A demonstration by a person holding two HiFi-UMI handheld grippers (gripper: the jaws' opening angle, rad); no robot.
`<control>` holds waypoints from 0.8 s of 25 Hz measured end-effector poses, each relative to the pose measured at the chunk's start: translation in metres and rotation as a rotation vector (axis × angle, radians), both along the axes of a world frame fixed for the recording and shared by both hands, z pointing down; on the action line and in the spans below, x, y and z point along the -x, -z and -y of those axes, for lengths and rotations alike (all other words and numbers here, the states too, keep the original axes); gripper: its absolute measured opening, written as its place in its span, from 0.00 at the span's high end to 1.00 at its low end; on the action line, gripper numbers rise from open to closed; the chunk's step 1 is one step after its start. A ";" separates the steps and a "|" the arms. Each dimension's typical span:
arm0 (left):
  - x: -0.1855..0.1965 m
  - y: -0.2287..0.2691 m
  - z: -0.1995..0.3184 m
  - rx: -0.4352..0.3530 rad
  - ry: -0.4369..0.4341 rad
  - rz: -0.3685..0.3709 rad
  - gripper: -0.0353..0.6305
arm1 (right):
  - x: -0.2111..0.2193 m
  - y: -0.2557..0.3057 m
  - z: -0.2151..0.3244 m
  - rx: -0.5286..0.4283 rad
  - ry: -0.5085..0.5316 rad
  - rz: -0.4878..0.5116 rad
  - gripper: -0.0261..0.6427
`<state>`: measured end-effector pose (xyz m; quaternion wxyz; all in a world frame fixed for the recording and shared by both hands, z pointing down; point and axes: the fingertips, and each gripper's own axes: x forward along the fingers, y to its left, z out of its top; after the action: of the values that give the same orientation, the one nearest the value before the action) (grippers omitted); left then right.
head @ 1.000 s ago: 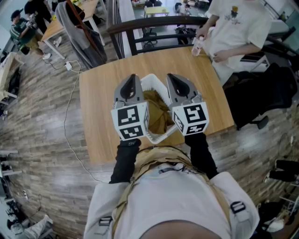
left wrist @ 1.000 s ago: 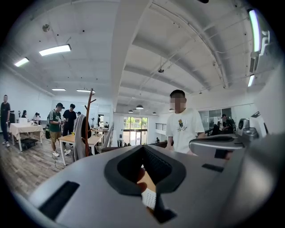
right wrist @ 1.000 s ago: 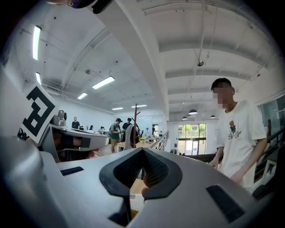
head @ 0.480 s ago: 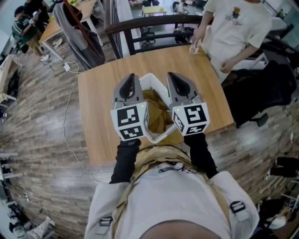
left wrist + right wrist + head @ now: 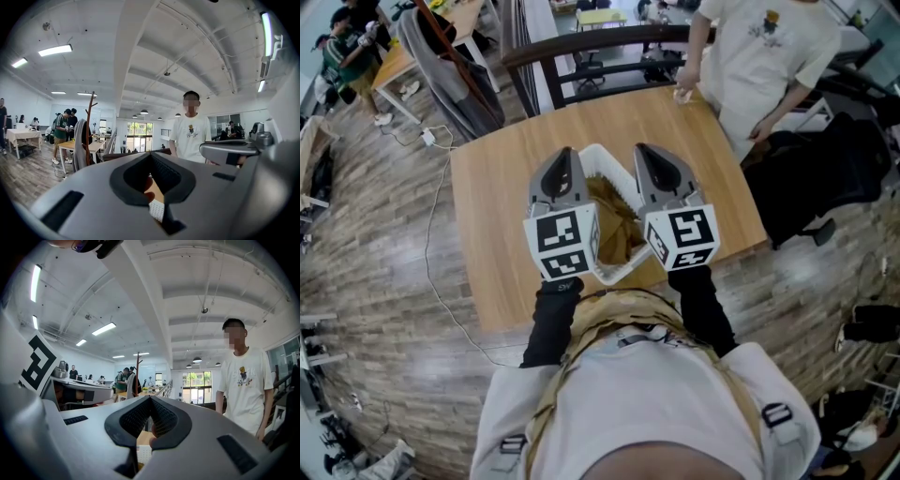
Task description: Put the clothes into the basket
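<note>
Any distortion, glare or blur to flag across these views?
Head view: heavy fisheye curves the table edges; even light, sharp. Left gripper view: black circular vignette, ceiling light blown out, mosaic on the bystander. Right gripper view: same vignette and mosaic.

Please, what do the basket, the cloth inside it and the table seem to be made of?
Basket: probably white plastic, judging by its thin, pale rim.
Cloth: soft fabric, matte olive-brown, lying in folds.
Table: wood or wood-look laminate, smooth, light brown with grain; which one is unclear.
</note>
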<state>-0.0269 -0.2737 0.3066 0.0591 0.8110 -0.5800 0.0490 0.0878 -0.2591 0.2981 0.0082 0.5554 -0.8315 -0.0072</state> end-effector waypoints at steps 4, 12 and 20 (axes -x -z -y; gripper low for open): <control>-0.002 0.000 0.000 -0.003 -0.004 -0.001 0.95 | -0.002 0.000 0.000 0.000 -0.003 0.006 0.93; -0.003 0.003 0.001 -0.011 -0.008 -0.006 0.95 | -0.002 0.002 0.000 -0.010 -0.007 0.008 0.93; 0.000 0.001 0.000 -0.010 -0.004 -0.003 0.95 | -0.002 0.003 -0.001 -0.016 -0.012 0.006 0.93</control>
<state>-0.0267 -0.2733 0.3054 0.0559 0.8125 -0.5786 0.0449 0.0898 -0.2577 0.2954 0.0011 0.5603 -0.8282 -0.0123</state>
